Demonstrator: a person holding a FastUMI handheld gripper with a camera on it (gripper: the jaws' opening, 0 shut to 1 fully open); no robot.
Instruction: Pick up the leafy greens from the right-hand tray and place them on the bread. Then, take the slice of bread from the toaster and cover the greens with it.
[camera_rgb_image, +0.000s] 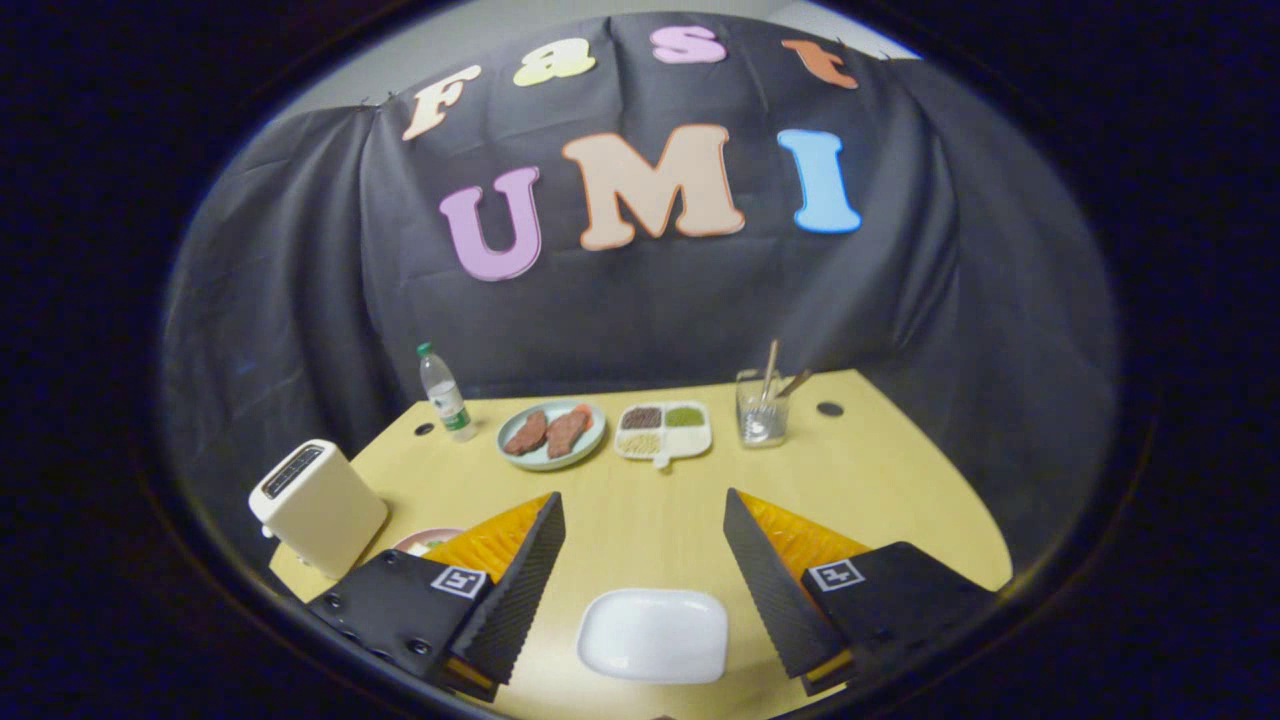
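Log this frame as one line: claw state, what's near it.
claw: open, holding nothing | between fingers: empty white plate | left: toaster | beyond: plate of two meat slices, divided tray

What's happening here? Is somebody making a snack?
A person is holding a pair of tongs above a yellow table. The tongs are open and hold nothing. Between their fingers lies a bare white plate. A white toaster stands to the left. Farther back are a water bottle, a blue plate with two brown pieces of food, a divided tray and a glass with sticks in it. Nothing has been picked up yet.
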